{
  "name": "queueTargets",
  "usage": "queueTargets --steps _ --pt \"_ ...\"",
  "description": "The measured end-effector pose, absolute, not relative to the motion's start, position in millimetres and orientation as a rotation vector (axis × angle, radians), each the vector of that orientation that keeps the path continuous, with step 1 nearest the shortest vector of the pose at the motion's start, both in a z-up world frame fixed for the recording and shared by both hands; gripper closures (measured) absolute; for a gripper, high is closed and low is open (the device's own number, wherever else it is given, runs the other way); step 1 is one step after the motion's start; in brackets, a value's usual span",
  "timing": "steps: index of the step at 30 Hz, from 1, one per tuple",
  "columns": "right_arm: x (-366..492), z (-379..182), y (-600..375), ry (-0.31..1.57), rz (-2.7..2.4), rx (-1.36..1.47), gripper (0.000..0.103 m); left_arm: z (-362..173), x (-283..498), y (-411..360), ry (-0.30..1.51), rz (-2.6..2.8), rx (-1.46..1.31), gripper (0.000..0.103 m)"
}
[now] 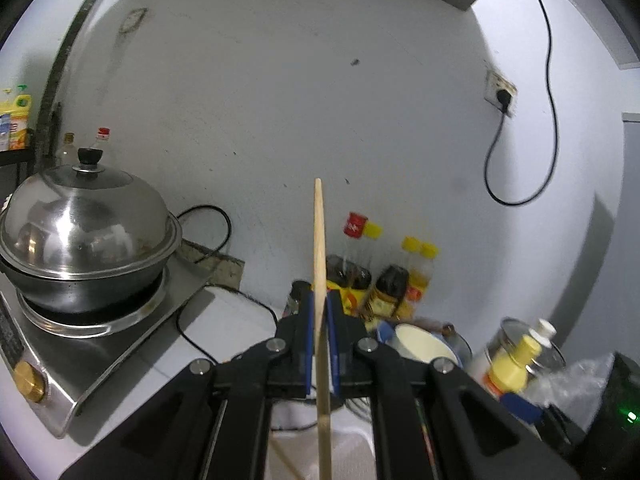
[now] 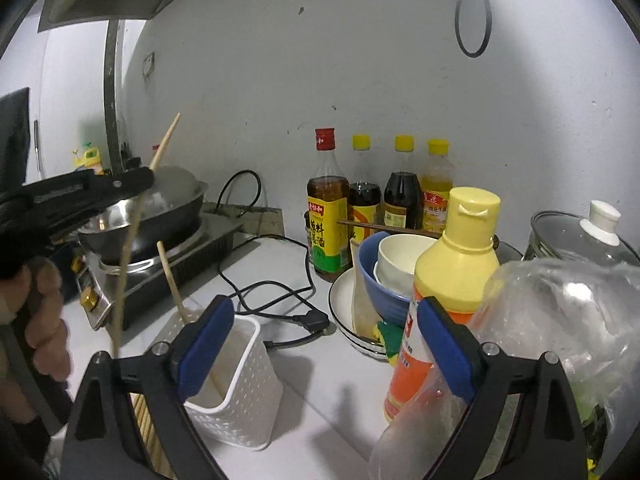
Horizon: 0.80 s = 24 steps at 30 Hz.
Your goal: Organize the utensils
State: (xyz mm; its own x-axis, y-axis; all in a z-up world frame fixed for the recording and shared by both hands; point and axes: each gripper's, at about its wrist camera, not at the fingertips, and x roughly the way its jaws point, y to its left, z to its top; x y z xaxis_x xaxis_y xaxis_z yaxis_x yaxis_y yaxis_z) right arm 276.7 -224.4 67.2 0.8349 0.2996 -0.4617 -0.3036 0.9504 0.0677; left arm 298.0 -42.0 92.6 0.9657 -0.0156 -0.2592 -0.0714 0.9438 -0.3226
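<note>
My left gripper is shut on a wooden chopstick that stands nearly upright between its blue pads. In the right wrist view the same gripper holds that chopstick above the left side of the counter. A white perforated utensil holder stands on the counter with one wooden chopstick leaning out of it. My right gripper is open and empty, just behind the holder. Several more chopsticks lie at the lower left.
A lidded wok sits on an induction cooker at the left. Sauce bottles line the wall. Stacked bowls, a yellow squeeze bottle, a clear plastic bottle and a black cable crowd the counter.
</note>
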Motion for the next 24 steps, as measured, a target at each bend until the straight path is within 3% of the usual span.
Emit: queueTargets --steps 12,20,21,23,24 --pt "274.2 62.7 -231.0 0.456 0.366 0.023 0.011 34.5 320.0 -44.8 0.339 0.148 -0.443 0.098" --pt "274.4 58.8 -228.2 0.466 0.369 0.017 0.011 20.2 308.4 -46.0 0.524 0.071 -0.419 0.097" --pt "273.9 58.3 -226.8 0.468 0.37 0.014 0.011 19.7 306.3 -45.0 0.537 0.066 -0.416 0.095" --pt "272.6 58.4 -224.3 0.468 0.376 0.006 0.011 21.1 297.4 -41.9 0.545 0.062 -0.407 0.075" --pt "271.7 58.7 -222.8 0.468 0.379 0.003 0.011 22.6 292.5 -39.5 0.543 0.055 -0.411 0.057"
